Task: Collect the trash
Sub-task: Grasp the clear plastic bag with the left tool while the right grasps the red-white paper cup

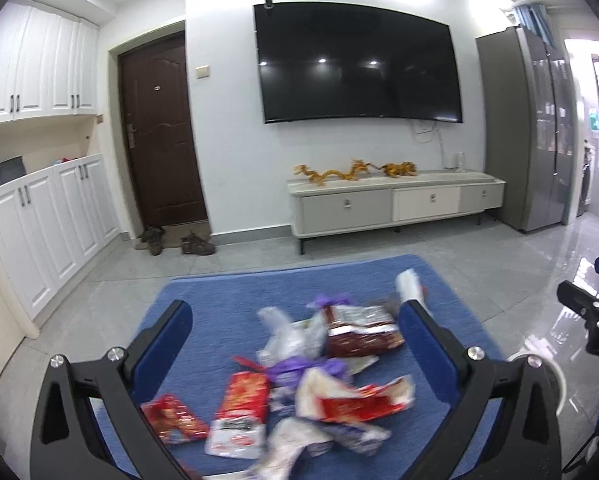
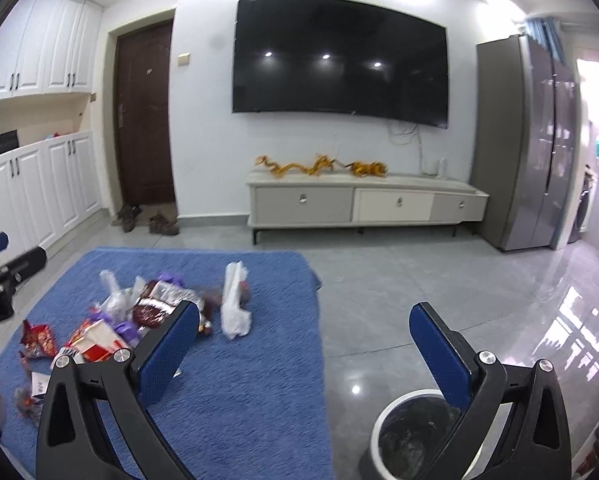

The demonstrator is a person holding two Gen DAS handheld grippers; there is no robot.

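A pile of trash lies on a blue rug point(image 1: 219, 300): red snack wrappers point(image 1: 243, 400), a dark red packet point(image 1: 359, 336), purple wrappers point(image 1: 291, 372) and clear plastic bags point(image 1: 283, 332). My left gripper point(image 1: 295, 320) hangs open and empty above the pile. My right gripper point(image 2: 303, 320) is open and empty, over the rug's right edge. In the right wrist view the pile point(image 2: 111, 320) lies to the left, with a white plastic bag point(image 2: 233, 304) set apart. A white-rimmed trash bin point(image 2: 411, 436) with a dark liner stands on the floor at lower right.
A TV cabinet point(image 2: 359, 204) stands under a wall-mounted TV point(image 2: 339, 56). White cupboards point(image 1: 39, 216) line the left wall. Shoes point(image 1: 195, 244) lie by a brown door. A grey fridge point(image 2: 527, 144) stands at right. Grey tiled floor point(image 2: 419, 280) surrounds the rug.
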